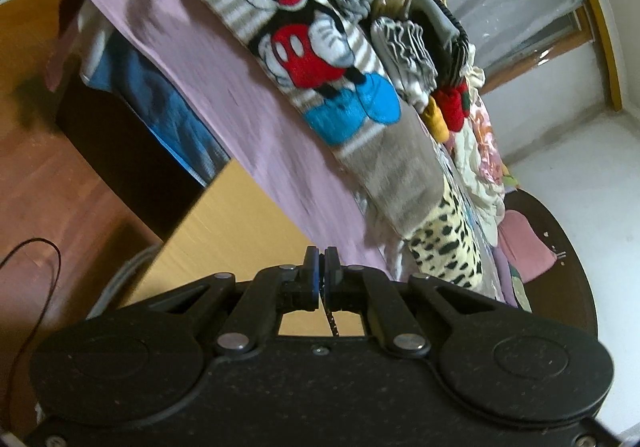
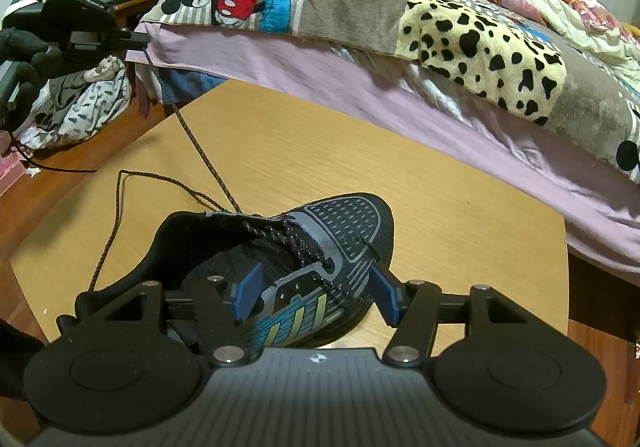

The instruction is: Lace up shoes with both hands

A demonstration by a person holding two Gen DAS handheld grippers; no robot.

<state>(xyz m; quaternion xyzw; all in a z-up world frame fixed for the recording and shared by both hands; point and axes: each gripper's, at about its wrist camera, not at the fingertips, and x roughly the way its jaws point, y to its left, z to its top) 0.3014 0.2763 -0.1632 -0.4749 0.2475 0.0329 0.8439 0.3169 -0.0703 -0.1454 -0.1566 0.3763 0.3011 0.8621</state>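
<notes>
Black left gripper (image 1: 320, 267) clamped tight on dark shoelace (image 1: 333, 323), lace running back between pads; beyond it wooden counter (image 1: 224, 231), bed (image 1: 192, 59) with cartoon-mouse blanket (image 1: 304, 47).
Right wrist view: right gripper (image 2: 316, 293) half open, straddling dark sneaker (image 2: 344, 231) on counter (image 2: 440, 187), one pad inside shoe opening, other outside; whether pads press cannot tell; lace (image 2: 200, 151) taut from eyelets to left gripper (image 2: 136, 41).

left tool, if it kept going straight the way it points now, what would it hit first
Most likely the lilac bed sheet just past the light wooden table's edge; the shut left tool, gripping the dark braided shoelace, aims there, though depth is hard to judge.
</notes>
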